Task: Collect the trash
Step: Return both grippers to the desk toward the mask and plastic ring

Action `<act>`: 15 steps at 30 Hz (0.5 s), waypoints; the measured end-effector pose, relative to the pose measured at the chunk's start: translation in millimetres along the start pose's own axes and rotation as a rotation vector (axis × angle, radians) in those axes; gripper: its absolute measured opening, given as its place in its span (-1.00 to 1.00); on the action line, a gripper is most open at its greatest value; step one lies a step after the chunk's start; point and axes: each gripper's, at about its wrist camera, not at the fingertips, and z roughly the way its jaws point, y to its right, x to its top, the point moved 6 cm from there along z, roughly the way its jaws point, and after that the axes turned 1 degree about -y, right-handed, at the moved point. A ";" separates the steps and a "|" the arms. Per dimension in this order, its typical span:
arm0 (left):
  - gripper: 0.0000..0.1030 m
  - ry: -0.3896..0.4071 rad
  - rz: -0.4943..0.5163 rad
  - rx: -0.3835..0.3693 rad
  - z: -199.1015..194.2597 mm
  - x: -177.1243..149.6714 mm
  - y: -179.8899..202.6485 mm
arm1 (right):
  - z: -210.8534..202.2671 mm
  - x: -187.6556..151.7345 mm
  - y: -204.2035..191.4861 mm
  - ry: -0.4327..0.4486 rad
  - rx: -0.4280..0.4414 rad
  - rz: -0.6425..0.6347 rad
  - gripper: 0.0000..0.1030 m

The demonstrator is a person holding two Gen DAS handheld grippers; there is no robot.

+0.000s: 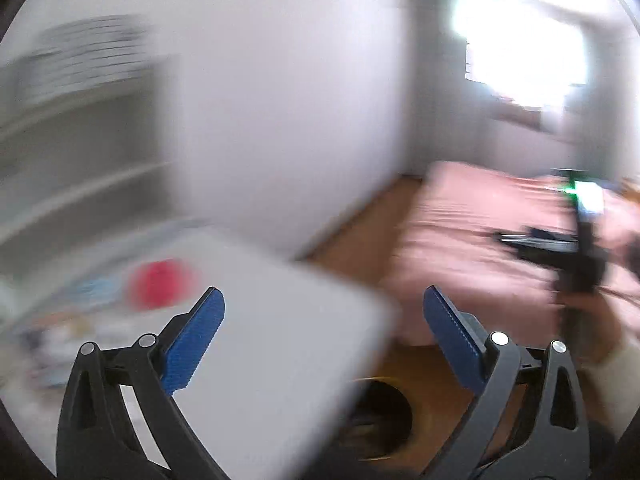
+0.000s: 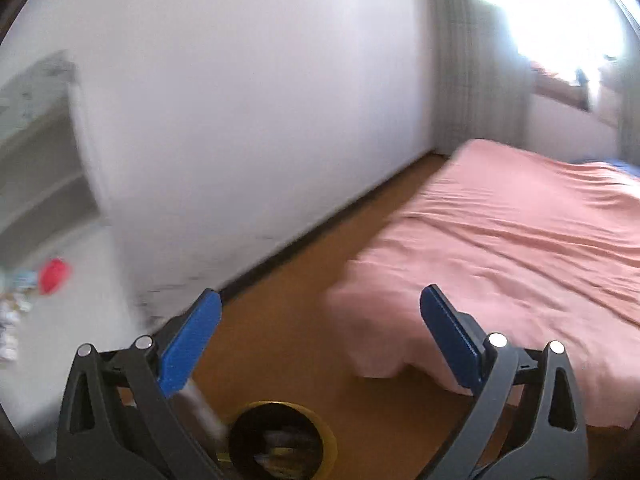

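On the far left of both views stand pale shelves point(image 1: 80, 152), all smeared with blur. Just below them is a white table point(image 1: 280, 340), and on it sits a red thing point(image 1: 160, 288) next to some small scraps of trash point(image 2: 12, 320); they are too fuzzy to name, but they might be wrappers and bits of paper. Next comes the left gripper point(image 1: 324, 312), up above the corner of the table. Its two blue fingers point(image 1: 194, 344) stand wide apart, and nothing is between them. Under it, on the brown floor point(image 2: 320, 272), is a round bin point(image 2: 280, 440) with a yellow rim and a dark inside. Some trash lies in the bin, though the pieces are hard to make out. The right gripper point(image 2: 320, 312) hangs over the floor just above the bin, and its blue fingers point(image 2: 190, 344) are spread wide too, holding nothing. A big white wall point(image 2: 260, 120) fills the middle of the room. Further right is a bed with a pink cover point(image 2: 520, 240), and its near corner hangs down to the floor. Seen from the left wrist, the right gripper shows as a dark shape in front of the bed, with a hand point(image 1: 592, 320) around it. At the far right, a bright window point(image 1: 520, 48) glows white.
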 end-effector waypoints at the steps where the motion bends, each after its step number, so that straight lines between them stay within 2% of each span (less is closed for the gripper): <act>1: 0.87 -0.029 -0.037 0.095 -5.2 -6.6 -32.4 | 4.0 2.0 -18.3 -0.012 0.043 -0.010 0.87; 2: 0.87 -0.071 -0.088 0.202 -12.0 -18.4 -72.2 | 11.1 2.2 -53.6 -0.038 0.120 -0.034 0.87; 4: 0.87 -0.134 -0.173 0.352 -25.1 -42.5 -130.0 | 19.5 0.5 -99.1 -0.074 0.217 -0.078 0.87; 5: 0.87 -0.179 -0.224 0.425 -33.3 -58.7 -160.7 | 24.4 -5.8 -142.7 -0.105 0.298 -0.132 0.87; 7: 0.87 -0.248 -0.291 0.510 -48.2 -84.1 -203.1 | 29.6 -16.1 -196.3 -0.146 0.392 -0.202 0.87; 11: 0.87 -0.339 -0.358 0.617 -69.2 -118.5 -259.9 | 21.0 -51.6 -317.1 -0.254 0.606 -0.335 0.87; 13: 0.87 -0.362 -0.373 0.622 -69.9 -127.0 -274.3 | 11.9 -64.2 -357.9 -0.299 0.691 -0.371 0.87; 15: 0.87 -0.375 -0.385 0.596 -68.4 -131.6 -281.3 | 2.9 -80.8 -392.4 -0.330 0.744 -0.416 0.87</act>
